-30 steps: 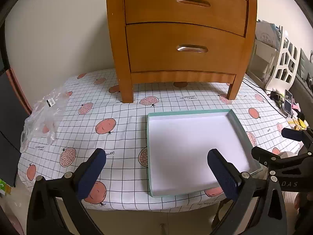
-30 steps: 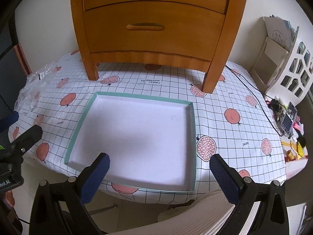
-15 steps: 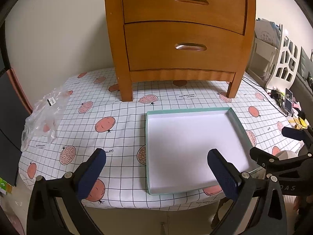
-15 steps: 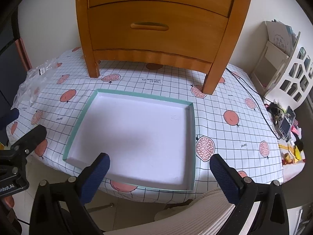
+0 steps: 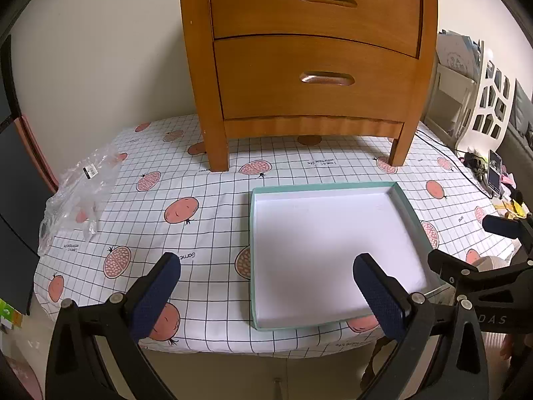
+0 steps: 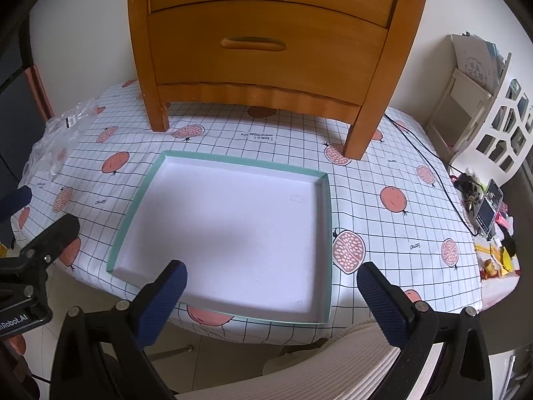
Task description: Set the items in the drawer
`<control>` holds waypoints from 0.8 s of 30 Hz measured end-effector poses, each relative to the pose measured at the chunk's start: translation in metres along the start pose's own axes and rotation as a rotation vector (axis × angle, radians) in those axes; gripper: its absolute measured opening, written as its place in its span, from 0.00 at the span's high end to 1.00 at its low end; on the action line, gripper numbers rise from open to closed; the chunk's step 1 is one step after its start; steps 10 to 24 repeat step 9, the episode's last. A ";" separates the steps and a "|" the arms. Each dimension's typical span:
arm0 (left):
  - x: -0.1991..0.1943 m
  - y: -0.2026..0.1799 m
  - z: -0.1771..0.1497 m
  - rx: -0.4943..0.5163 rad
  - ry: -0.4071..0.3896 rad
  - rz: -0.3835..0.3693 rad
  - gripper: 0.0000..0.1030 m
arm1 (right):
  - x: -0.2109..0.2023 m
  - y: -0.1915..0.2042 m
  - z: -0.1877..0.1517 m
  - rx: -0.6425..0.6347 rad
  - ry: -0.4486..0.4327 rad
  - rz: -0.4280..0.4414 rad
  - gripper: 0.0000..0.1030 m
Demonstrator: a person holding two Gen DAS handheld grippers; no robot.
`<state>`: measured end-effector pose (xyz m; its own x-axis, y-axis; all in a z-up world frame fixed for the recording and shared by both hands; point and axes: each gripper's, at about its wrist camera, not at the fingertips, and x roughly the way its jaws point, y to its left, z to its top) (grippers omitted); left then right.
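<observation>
At twelve o'clock we see the nightstand nearer than a second ago, both drawers closed; left gripper and right gripper spread wide, grasping nothing, above the bare tray.

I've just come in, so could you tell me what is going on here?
A person holds two tongs, left and right, both open and empty, over the table's near edge. Before them lies an empty shallow box on the tablecloth. Behind it stands a wooden nightstand with both drawers shut. A crumpled plastic bag lies far left. Nothing is picked up yet.
</observation>
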<state>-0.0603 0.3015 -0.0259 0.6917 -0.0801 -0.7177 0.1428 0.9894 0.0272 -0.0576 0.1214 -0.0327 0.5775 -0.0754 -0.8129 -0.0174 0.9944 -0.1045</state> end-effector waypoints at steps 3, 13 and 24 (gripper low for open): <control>-0.001 0.001 0.000 -0.001 -0.001 0.005 0.00 | 0.000 0.001 0.001 0.001 0.002 0.000 0.00; -0.004 0.002 0.001 -0.005 -0.021 0.007 0.00 | 0.000 0.001 0.001 0.001 0.002 0.000 0.00; -0.004 0.002 0.001 -0.005 -0.021 0.007 0.00 | 0.000 0.001 0.001 0.001 0.002 0.000 0.00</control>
